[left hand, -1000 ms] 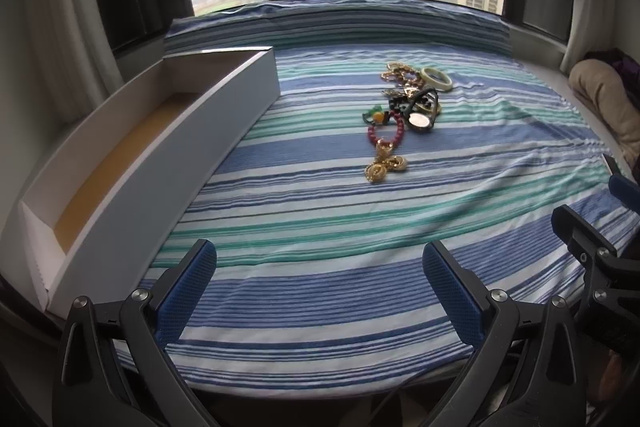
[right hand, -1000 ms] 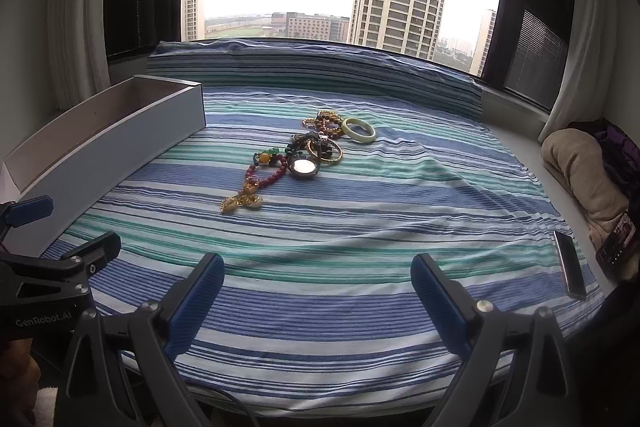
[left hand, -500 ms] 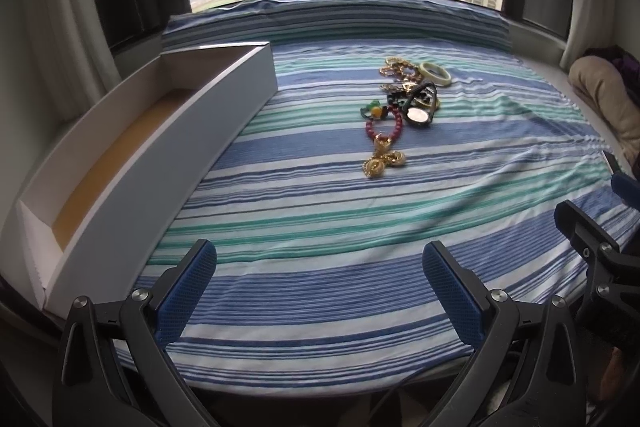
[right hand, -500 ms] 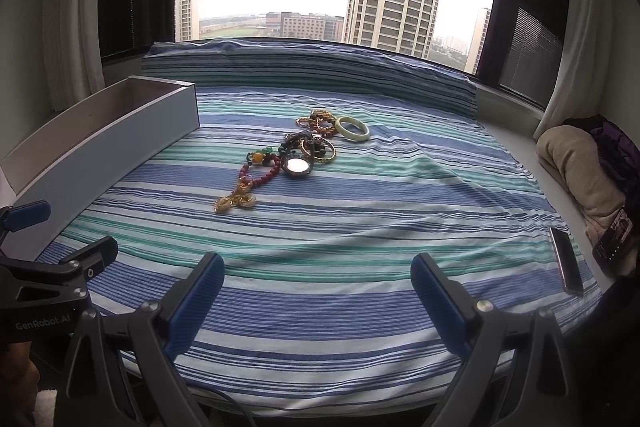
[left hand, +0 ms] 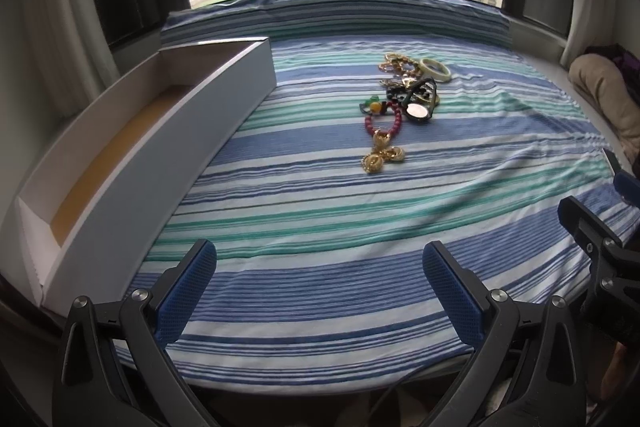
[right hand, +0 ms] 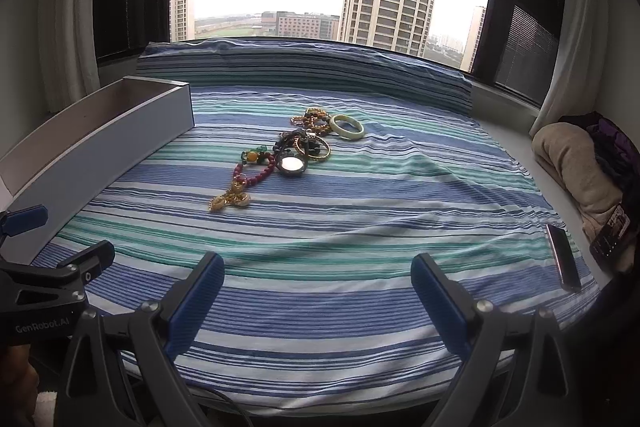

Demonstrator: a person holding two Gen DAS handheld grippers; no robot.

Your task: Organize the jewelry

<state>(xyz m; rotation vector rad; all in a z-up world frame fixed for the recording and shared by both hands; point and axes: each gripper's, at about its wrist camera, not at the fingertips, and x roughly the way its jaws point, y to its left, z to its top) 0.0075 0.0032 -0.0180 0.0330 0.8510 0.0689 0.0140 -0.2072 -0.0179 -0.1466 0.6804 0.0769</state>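
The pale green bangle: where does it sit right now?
The pale green bangle lies flat on the striped bedspread at the far right end of the jewelry pile, touching the gold chains, toward the window.

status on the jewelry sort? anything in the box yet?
Done: nothing visible; the box shows only bare floor. In hand: nothing; the left gripper and right gripper are both open, short of the pile. Left: the whole jewelry pile, including the pale bangle, lies on the striped sheet.
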